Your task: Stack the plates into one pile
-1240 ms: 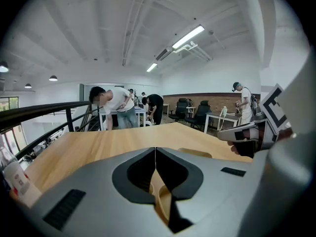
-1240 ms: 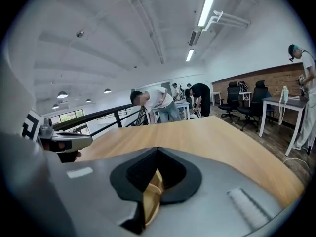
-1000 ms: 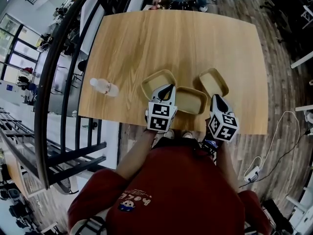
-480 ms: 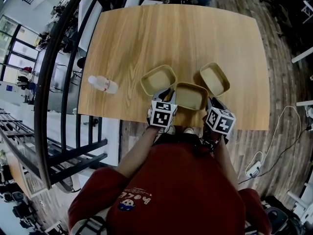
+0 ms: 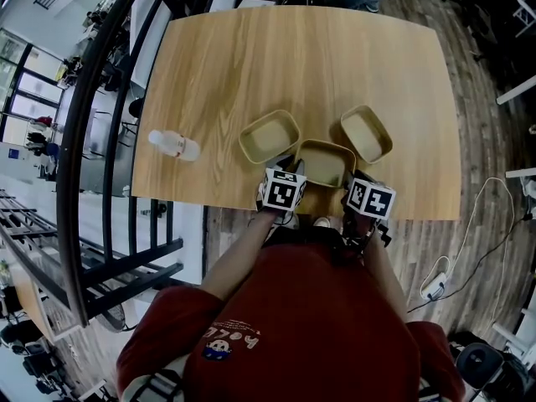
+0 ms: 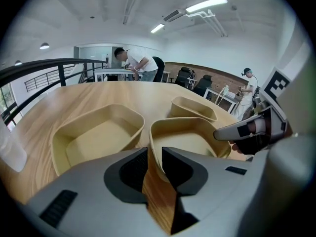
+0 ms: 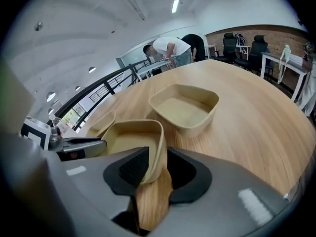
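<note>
Three tan, deep, rounded-square plates sit apart on the wooden table (image 5: 301, 65): a left plate (image 5: 270, 136), a right plate (image 5: 365, 133) and a middle plate (image 5: 325, 164) close to the near edge. My left gripper (image 6: 154, 164) straddles the middle plate's (image 6: 190, 142) near-left rim. Its jaws are opening, with a gap showing beside the rim. At the near-right corner of the middle plate (image 7: 131, 137), my right gripper (image 7: 157, 169) has the rim between its jaws, which are also opening. Each gripper also shows in the head view, the left (image 5: 295, 167) and the right (image 5: 358, 181).
A clear plastic bottle (image 5: 174, 145) lies near the table's left edge. A black railing (image 5: 92, 141) runs along the left of the table. People stand at desks beyond the far edge (image 6: 136, 63).
Both grippers have sunk toward the table and now sit at the near corners of the middle plate. The plates have not moved.
</note>
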### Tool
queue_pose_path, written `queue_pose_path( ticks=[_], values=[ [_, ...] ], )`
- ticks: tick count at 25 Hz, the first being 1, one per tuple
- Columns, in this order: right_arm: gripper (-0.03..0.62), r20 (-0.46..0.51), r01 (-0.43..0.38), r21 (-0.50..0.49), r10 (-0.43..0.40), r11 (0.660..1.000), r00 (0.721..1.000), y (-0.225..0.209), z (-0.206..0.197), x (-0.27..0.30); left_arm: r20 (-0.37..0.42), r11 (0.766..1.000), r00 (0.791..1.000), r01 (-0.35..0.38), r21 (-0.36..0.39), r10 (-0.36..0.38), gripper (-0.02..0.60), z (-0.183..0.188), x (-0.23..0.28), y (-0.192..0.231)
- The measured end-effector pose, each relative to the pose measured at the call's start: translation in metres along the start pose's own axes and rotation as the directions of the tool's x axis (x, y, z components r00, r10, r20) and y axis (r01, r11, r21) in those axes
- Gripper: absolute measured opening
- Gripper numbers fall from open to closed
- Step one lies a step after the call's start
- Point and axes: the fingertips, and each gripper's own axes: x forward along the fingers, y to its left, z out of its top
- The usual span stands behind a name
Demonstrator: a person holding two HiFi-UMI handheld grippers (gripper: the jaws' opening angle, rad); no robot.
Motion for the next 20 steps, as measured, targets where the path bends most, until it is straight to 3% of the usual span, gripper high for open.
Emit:
queue_pose_path(
  ticks=[3, 8, 20],
  values=[
    [0.123, -0.012, 0.012, -0.004, -0.012, 1.000, 1.000, -0.0013, -0.0049, 0.0039, -0.009, 1.000, 1.000, 0.002, -0.003, -0.002, 0.087, -0.0016, 0.0043, -0.0019],
    [0.059, -0.014, 0.019, -0.006, -0.019, 1.000, 1.000, 0.0015, -0.0078, 0.0071, -0.012, 1.000, 1.000, 0.010, -0.007, -0.010, 0.066, -0.0020, 0.0063, -0.0011],
    [0.045, 0.010, 0.027, -0.003, -0.027, 1.000, 1.000, 0.0049, -0.0016, 0.0034, -0.003, 0.999, 1.000, 0.014, -0.040, -0.014, 0.045, 0.0013, 0.0014, 0.0008]
  ],
)
